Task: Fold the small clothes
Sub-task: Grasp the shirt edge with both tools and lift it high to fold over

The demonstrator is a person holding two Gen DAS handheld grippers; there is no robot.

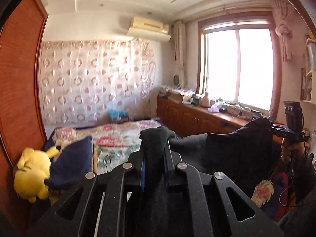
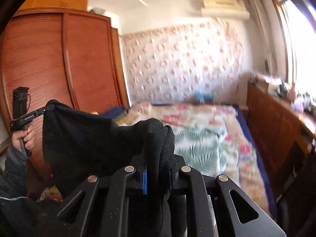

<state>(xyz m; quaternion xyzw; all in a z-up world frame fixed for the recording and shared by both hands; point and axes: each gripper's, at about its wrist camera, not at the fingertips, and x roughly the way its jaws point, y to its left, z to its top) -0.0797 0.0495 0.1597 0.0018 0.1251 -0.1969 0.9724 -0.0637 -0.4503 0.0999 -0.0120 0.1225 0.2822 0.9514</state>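
Black garment held stretched in the air between both grippers, above the bed.

The left gripper has its fingers pinching one bunched corner of the black knit garment; the right gripper pinches the opposite corner the same way, so the cloth hangs spread between them rather than crumpled. Held wide and level like this, the top edge stays taut, which probably serves to straighten the piece before it is laid on the floral bedspread for folding. A yellow plush toy lies beside the navy pillow, well clear.
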